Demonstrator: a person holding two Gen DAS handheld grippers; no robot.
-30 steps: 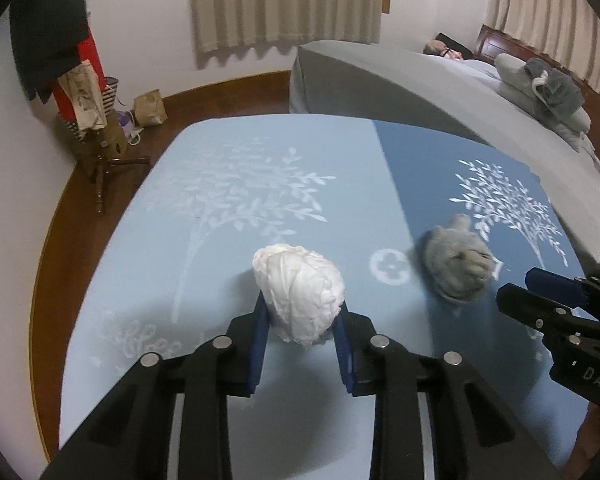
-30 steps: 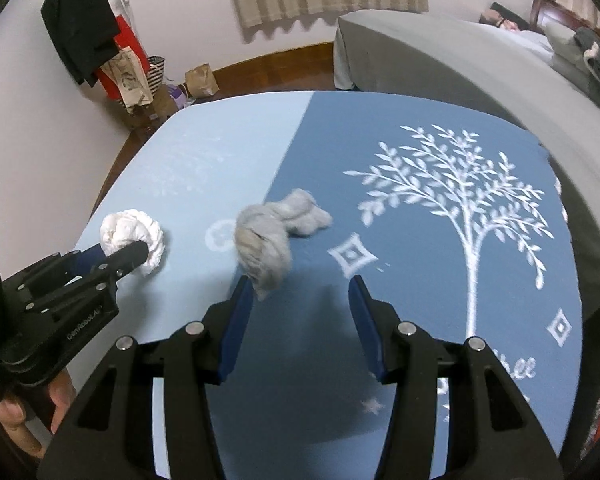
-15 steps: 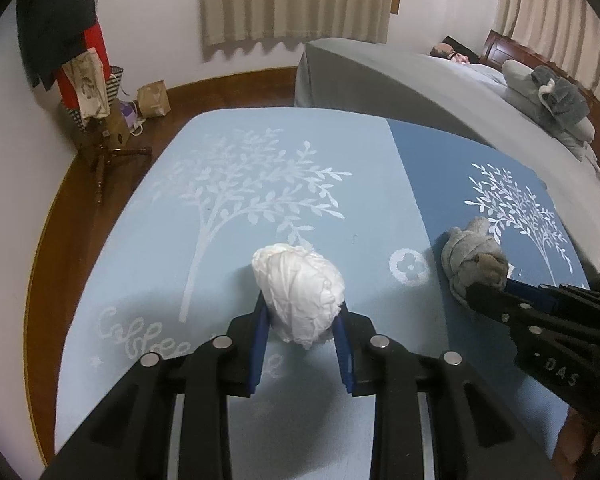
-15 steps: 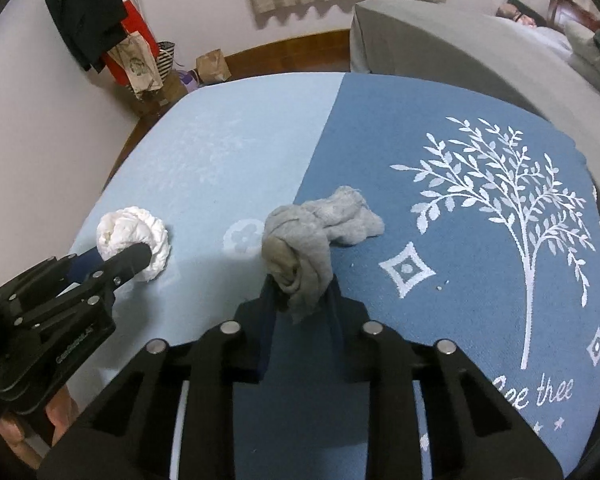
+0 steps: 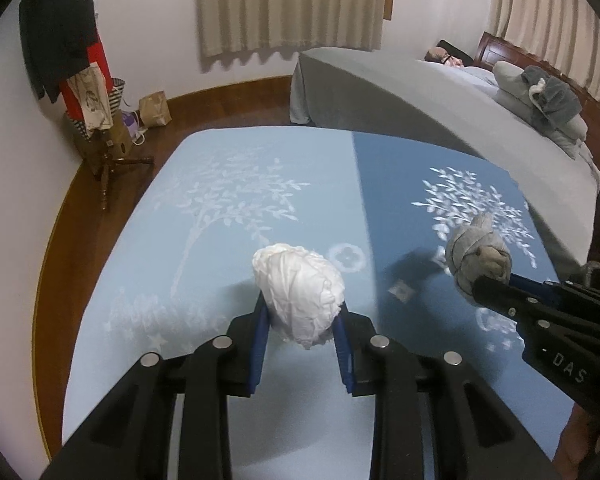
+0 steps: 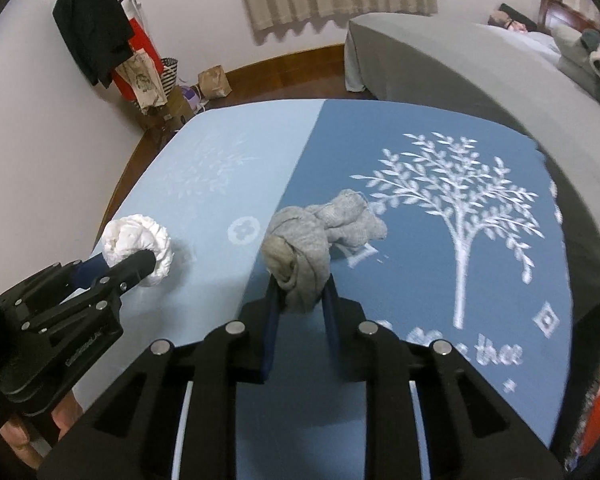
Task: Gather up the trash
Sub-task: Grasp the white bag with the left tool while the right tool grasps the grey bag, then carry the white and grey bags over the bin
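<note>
My left gripper (image 5: pixel 300 320) is shut on a crumpled white wad (image 5: pixel 298 294) and holds it above the blue tablecloth (image 5: pixel 228 216). The wad also shows in the right wrist view (image 6: pixel 138 246), with the left gripper (image 6: pixel 140 262) around it. My right gripper (image 6: pixel 300 290) is shut on a knotted grey rag (image 6: pixel 304 248), lifted off the cloth with its loose end hanging toward the tree print. In the left wrist view the rag (image 5: pixel 478 258) sits at the tip of the right gripper (image 5: pixel 488 284).
The table carries a light and dark blue cloth (image 6: pixel 460 208) with white tree prints. A grey-covered bed (image 5: pixel 420 100) stands beyond the table's far edge. A coat stand with bags (image 5: pixel 92 92) stands by the left wall on the wooden floor.
My right gripper closed on the grey rag and lifted it off the cloth. My left gripper kept its hold on the white wad and rose with it.
</note>
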